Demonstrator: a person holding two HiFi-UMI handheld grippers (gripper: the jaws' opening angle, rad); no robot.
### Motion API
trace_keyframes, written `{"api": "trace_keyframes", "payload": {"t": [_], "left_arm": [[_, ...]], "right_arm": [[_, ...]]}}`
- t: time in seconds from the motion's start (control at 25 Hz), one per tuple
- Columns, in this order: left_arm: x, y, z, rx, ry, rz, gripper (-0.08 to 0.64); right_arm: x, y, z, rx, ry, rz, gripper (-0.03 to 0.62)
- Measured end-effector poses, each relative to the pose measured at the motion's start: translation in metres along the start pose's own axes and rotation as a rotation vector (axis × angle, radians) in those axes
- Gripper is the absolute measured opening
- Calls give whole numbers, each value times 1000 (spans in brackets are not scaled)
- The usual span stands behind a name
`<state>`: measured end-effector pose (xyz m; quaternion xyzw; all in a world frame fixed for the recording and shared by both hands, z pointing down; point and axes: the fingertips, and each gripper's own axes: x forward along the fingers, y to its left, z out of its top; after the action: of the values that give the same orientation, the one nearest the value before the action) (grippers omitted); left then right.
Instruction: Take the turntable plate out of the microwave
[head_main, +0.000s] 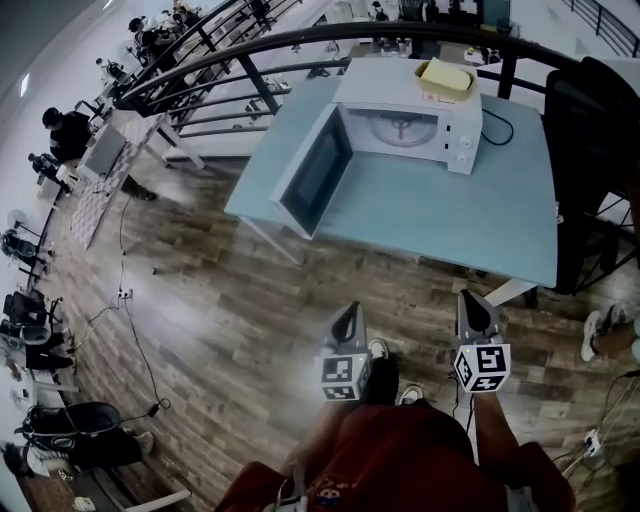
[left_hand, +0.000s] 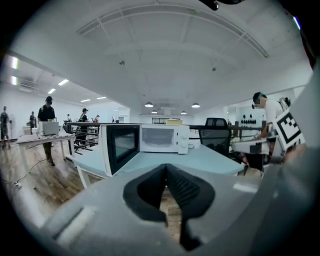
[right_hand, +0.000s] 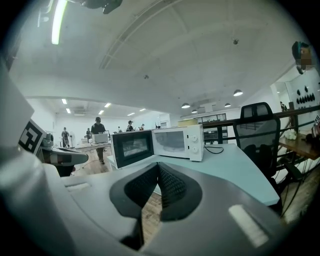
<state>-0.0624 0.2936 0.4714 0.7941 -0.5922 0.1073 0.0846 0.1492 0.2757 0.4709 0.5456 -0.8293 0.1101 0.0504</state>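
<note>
I stand in a large open office room. The microwave (head_main: 455, 125) is white and sits on the far part of a light blue table (head_main: 450, 220), near the railing. Its door (head_main: 315, 172) is swung wide open to the left, so that the dark glass faces out over the table edge. Inside the open cavity lies the turntable plate (head_main: 400, 127), a pale round disc that sits flat on the floor of the oven. Nothing touches it. On top of the microwave rests a yellow flat object (head_main: 445, 78) in a shallow tray. A black cable (head_main: 497, 125) runs from the right side of the oven across the table. A black office chair (head_main: 595, 150) stands at the right end of the table.

The person stands on the wooden floor (head_main: 230, 330), well apart from the near edge of the table, and holds both tools in front of the body. The left gripper (head_main: 347, 310) has its two jaws pressed together, with nothing between them. The right gripper (head_main: 477, 298) is the same: jaws closed on each other, and it carries nothing. Both point toward the table and the microwave, side by side. Some other people are at desks far at the left of the room.
</note>
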Motion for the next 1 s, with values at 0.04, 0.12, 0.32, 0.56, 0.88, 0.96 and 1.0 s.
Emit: {"api": "trace_keyframes", "payload": {"t": [0.04, 0.12, 0.32, 0.56, 0.88, 0.96, 1.0], "left_arm": [[6, 6, 3, 2, -3, -1, -2], [18, 19, 8, 7, -7, -6, -2], [49, 58, 15, -2, -10, -15, -2], [84, 100, 21, -10, 3, -43, -2], [132, 135, 33, -16, 4, -116, -2], [144, 143, 36, -13, 2, -129, -2], [150, 148, 37, -13, 3, -136, -2]], "right_arm": [[8, 1, 3, -5, 2, -1, 2], [27, 5, 7, -11, 5, -1, 2], [76, 20, 15, -20, 17, 0, 2], [129, 39, 31, -38, 30, -4, 2], [187, 47, 46, -54, 50, -45, 2], [199, 47, 47, -53, 58, -60, 2], [204, 47, 48, -52, 61, -67, 2]]}}
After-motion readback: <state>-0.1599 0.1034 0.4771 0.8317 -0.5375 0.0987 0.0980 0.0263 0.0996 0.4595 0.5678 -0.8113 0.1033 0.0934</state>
